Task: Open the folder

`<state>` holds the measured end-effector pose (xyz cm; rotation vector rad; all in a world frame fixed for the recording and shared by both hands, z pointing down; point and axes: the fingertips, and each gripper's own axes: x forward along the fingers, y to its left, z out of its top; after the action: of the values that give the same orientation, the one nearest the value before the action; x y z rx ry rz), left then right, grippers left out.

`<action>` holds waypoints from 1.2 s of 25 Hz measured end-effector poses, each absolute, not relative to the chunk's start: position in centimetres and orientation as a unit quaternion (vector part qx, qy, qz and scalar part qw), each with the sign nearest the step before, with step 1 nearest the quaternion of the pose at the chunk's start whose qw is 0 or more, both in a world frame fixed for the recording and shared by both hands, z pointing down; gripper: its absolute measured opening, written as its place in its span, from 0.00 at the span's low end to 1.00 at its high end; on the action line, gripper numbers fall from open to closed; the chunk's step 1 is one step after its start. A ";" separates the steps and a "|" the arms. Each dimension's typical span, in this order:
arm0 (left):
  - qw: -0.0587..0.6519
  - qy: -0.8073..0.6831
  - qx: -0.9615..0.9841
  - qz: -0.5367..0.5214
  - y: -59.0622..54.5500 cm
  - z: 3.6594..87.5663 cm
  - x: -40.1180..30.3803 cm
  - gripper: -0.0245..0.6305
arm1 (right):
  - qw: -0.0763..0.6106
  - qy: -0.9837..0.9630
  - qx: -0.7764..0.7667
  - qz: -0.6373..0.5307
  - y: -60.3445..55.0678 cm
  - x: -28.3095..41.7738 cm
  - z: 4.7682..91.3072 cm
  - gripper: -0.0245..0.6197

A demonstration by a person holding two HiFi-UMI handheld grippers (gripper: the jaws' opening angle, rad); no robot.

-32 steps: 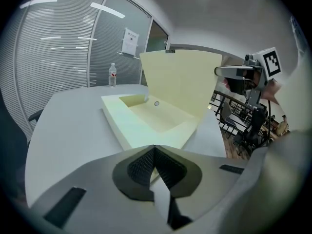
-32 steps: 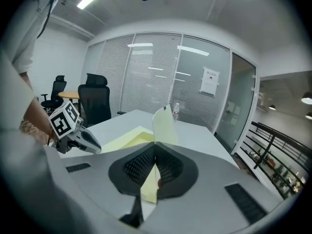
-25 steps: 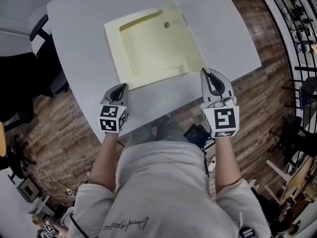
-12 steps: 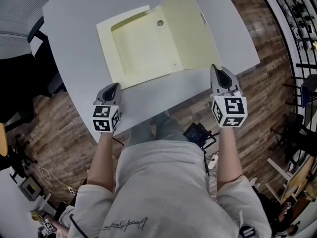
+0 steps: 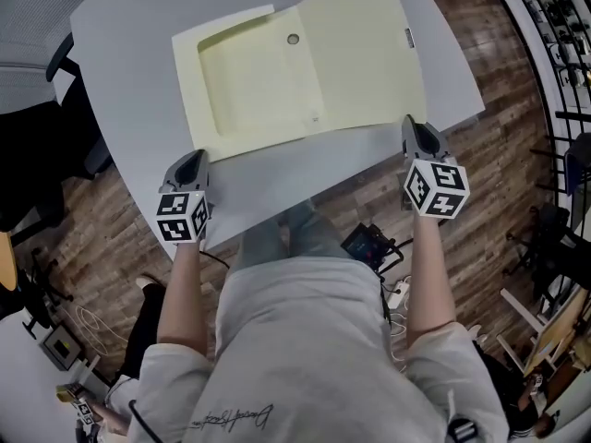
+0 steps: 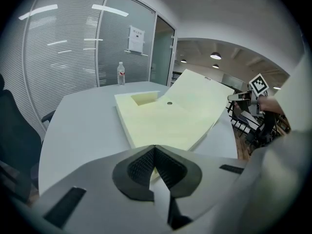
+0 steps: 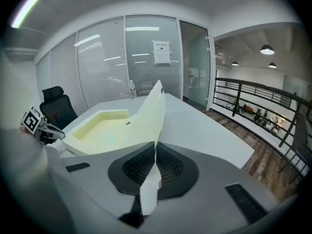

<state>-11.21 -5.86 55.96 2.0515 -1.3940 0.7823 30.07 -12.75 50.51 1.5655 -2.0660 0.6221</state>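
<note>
Head view has the pale yellow folder (image 5: 259, 90) lying on the grey table (image 5: 138, 26), near our edge, with its cover (image 5: 365, 58) swung out to the right and lifted off the base. We hold the right gripper (image 5: 413, 129) at the cover's near right corner. In the right gripper view its jaws are clamped on the cover's edge, and the sheet rises tilted from between them. Our left gripper (image 5: 192, 161) sits at the folder's near left corner by the table edge. In the left gripper view its jaws are closed, pinching a pale sliver of the folder. A water bottle (image 6: 120, 74) stands at the table's far end.
</note>
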 end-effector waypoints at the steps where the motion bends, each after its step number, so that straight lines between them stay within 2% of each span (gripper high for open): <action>1: 0.267 -0.519 0.759 0.290 -5.9 55.9 -11.4 0.05 | 0.236 -0.750 0.573 0.231 -12.8 30.3 51.0 0.08; 15: 0.256 -0.533 0.755 0.283 -5.8 55.1 -12.2 0.05 | 0.267 -0.698 0.604 0.277 -13.2 33.2 57.7 0.13; 30: 0.251 -0.535 0.757 0.279 -5.8 54.9 -12.2 0.05 | 0.349 -0.667 0.617 0.229 -13.5 33.7 60.1 0.20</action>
<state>-12.16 -5.76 54.87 2.0602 -1.4550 0.7590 33.70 -13.49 60.13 1.5990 -1.7285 0.5927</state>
